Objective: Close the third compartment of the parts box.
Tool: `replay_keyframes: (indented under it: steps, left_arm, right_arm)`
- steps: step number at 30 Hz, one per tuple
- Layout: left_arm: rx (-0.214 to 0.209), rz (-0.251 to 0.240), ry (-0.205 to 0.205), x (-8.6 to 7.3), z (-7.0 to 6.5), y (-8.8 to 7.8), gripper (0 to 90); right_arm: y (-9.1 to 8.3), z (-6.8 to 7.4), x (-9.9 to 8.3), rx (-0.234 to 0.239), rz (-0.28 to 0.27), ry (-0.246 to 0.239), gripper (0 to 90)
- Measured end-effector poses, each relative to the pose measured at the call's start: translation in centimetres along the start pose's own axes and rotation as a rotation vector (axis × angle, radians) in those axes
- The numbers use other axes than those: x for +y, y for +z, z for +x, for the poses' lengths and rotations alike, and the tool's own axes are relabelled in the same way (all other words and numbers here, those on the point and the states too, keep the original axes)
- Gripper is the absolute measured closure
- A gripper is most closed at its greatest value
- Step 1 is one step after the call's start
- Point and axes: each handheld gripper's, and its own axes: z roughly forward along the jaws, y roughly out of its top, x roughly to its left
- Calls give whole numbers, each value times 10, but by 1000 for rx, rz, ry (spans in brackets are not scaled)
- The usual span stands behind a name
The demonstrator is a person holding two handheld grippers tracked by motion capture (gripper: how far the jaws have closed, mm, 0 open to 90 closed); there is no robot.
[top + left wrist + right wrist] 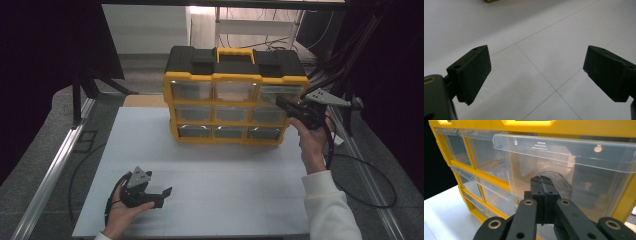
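Up close, the right gripper has its jaws pressed together with nothing between them, tips at the curved pull of the clear top drawer, which sits slightly out of the yellow organizer. From the high view, that cabinet stands at the far edge of the white table, the right gripper at its right-hand column. Near the front, the left gripper rests in the person's hand; its own view shows jaws spread wide over bare table.
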Motion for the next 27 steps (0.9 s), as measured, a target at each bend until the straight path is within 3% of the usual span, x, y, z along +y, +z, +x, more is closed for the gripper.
replay_keyframes:
  steps: [27]
  left_arm:
    - [-1, 2, 2, 0, 0, 0, 82]
  right_arm:
    - [8, -7, 1, -31, 6, 22, 899]
